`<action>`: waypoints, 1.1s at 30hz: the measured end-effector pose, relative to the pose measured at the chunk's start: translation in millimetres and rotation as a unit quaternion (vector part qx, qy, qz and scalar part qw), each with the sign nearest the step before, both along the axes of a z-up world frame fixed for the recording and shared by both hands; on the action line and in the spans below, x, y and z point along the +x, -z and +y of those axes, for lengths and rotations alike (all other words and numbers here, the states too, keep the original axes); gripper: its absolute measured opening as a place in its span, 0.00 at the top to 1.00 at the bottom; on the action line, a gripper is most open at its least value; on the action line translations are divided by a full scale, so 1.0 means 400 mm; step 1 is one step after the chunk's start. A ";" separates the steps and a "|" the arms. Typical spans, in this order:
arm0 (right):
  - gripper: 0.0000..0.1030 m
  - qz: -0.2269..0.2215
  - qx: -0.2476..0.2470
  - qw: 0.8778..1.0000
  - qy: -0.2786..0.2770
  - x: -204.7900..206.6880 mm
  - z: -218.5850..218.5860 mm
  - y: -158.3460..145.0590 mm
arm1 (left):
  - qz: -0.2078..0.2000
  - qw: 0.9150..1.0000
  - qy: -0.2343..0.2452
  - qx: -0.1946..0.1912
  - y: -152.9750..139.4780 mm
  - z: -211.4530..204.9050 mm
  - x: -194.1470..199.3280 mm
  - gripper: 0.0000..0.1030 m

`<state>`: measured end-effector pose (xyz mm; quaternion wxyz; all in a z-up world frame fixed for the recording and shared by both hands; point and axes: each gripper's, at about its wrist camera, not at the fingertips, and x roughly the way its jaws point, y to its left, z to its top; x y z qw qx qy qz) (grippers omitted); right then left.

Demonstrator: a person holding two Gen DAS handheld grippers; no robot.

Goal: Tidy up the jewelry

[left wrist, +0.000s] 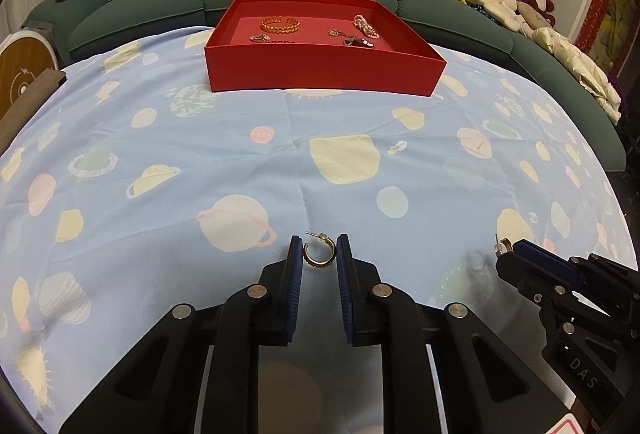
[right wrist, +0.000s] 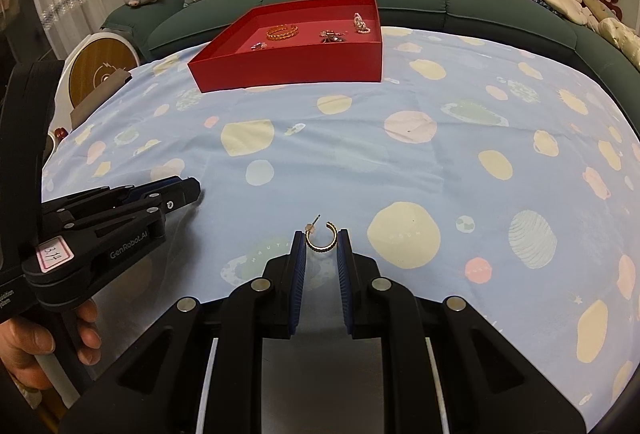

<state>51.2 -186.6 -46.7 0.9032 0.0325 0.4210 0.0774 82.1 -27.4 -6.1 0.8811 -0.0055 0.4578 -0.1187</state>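
Left gripper (left wrist: pixel 319 249) pinching hoop earring (left wrist: pixel 316 254); right gripper (right wrist: pixel 322 244) pinching its twin (right wrist: pixel 322 237). Carry both level, release inside red tray (left wrist: pixel 320 68), clear of bracelet (left wrist: pixel 281 25).

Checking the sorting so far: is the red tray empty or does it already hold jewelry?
Not empty. The red tray already holds a gold bracelet, a pearl piece and several small items.

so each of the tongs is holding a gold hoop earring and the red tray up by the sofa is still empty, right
Not empty. Both wrist views show the red tray already holding jewelry, including a gold bangle. The rest stands: the left tongs and right tongs each hold a gold hoop earring.
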 end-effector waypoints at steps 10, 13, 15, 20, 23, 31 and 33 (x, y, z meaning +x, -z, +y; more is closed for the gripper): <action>0.85 0.002 -0.004 1.000 -0.016 0.009 0.045 0.001 | 0.001 1.000 -0.008 -0.028 -0.026 0.068 -0.032 0.86; 0.85 0.003 -0.005 1.000 -0.020 0.011 0.058 0.003 | 0.007 0.999 -0.012 -0.045 -0.032 0.098 -0.038 0.86; 0.85 0.003 -0.006 1.000 -0.023 0.013 0.068 0.004 | 0.004 0.999 -0.015 -0.051 -0.040 0.112 -0.044 0.86; 0.85 0.002 0.000 0.999 -0.033 0.019 0.099 -0.003 | -0.007 0.998 -0.010 -0.059 -0.063 0.127 -0.057 0.86; 0.85 0.001 -0.001 0.999 -0.042 0.023 0.125 -0.008 | -0.005 0.998 -0.010 -0.058 -0.063 0.131 -0.061 0.86; 0.85 0.017 -0.015 0.998 -0.050 0.037 0.159 0.027 | 0.015 0.999 -0.015 -0.037 -0.013 0.138 -0.066 0.86; 0.85 0.020 -0.018 0.998 -0.051 0.038 0.160 0.034 | 0.021 0.999 -0.015 -0.032 0.001 0.140 -0.068 0.86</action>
